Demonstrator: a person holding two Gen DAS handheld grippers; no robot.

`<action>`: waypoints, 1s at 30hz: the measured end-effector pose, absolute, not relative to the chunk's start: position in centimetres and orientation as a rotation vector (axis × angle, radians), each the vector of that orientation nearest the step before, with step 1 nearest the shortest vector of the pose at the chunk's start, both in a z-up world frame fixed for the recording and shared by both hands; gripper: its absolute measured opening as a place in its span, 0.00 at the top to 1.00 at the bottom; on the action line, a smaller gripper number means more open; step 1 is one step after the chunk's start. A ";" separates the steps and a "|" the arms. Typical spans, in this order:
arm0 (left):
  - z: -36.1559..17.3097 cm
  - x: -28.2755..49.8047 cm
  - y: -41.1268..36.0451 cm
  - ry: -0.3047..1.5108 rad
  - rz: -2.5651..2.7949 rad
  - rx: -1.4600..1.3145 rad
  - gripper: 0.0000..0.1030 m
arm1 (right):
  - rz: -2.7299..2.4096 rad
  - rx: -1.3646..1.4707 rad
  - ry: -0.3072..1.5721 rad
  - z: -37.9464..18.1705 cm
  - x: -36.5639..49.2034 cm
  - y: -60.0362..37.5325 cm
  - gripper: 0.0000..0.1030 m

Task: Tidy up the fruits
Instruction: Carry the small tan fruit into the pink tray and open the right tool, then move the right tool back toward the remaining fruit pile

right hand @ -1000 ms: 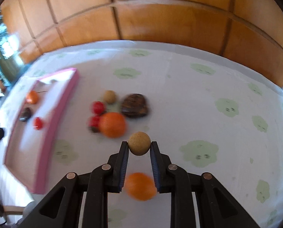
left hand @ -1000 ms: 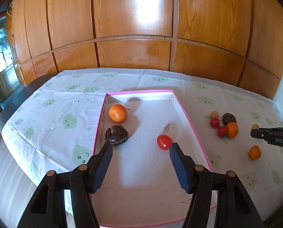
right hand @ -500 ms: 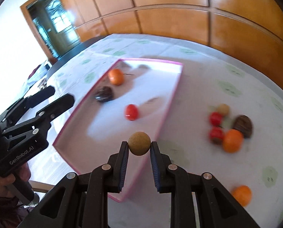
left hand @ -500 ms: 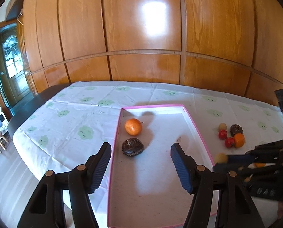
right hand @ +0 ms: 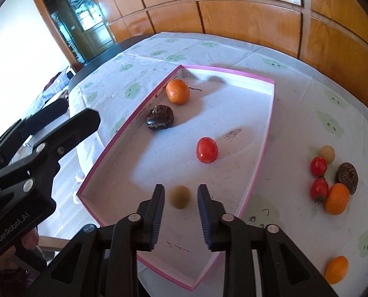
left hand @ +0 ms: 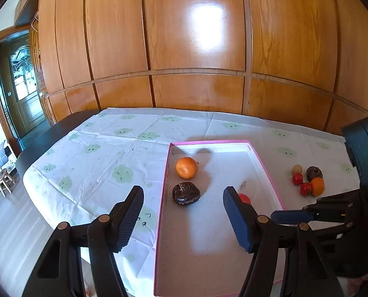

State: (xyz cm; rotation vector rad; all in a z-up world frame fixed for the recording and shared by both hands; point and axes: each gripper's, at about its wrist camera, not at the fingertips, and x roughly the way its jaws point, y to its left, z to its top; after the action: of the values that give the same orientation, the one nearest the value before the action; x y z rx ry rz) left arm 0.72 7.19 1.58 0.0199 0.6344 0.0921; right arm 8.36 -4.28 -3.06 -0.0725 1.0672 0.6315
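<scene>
My right gripper [right hand: 180, 186] hangs over the near part of the pink tray [right hand: 265, 146], its jaws opening. A small tan fruit [right hand: 180, 196] shows blurred between the fingers, clear of both pads. In the tray lie an orange [right hand: 177, 91], a dark wrinkled fruit [right hand: 159, 117] and a red tomato [right hand: 207, 150]. My left gripper [left hand: 182, 188] stands open and empty above the tray's left rim [left hand: 163, 193]. From that view the right gripper [left hand: 290, 216] reaches in from the right, and the tomato [left hand: 244, 198] is half hidden behind a finger.
On the cloth right of the tray lies a cluster: a tan fruit [right hand: 327, 154], two tomatoes [right hand: 318, 165], a dark fruit [right hand: 346, 174] and an orange [right hand: 336, 198]. Another orange [right hand: 336, 269] lies nearer. A wood-panelled wall [left hand: 196, 86] backs the table.
The right gripper swung left from the loose fruit to above the tray with the tan fruit. Its jaws have now parted and the fruit has slipped from the pads. The left gripper widened slightly.
</scene>
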 end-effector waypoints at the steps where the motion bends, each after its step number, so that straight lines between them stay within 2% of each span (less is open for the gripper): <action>1: 1.5 0.7 7.1 0.636 0.092 0.021 0.34 | 0.625 -0.070 1.064 -3.0 8.4 -4.4 0.71; 30: 0.6 1.3 3.8 0.674 0.022 0.090 0.32 | 0.251 0.012 0.971 0.4 9.1 -21.9 0.70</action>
State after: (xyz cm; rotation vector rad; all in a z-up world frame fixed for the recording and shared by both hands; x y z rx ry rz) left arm 1.31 3.76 0.64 0.0901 0.6742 0.0222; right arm 9.10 -21.89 0.36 0.0116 0.9713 0.2506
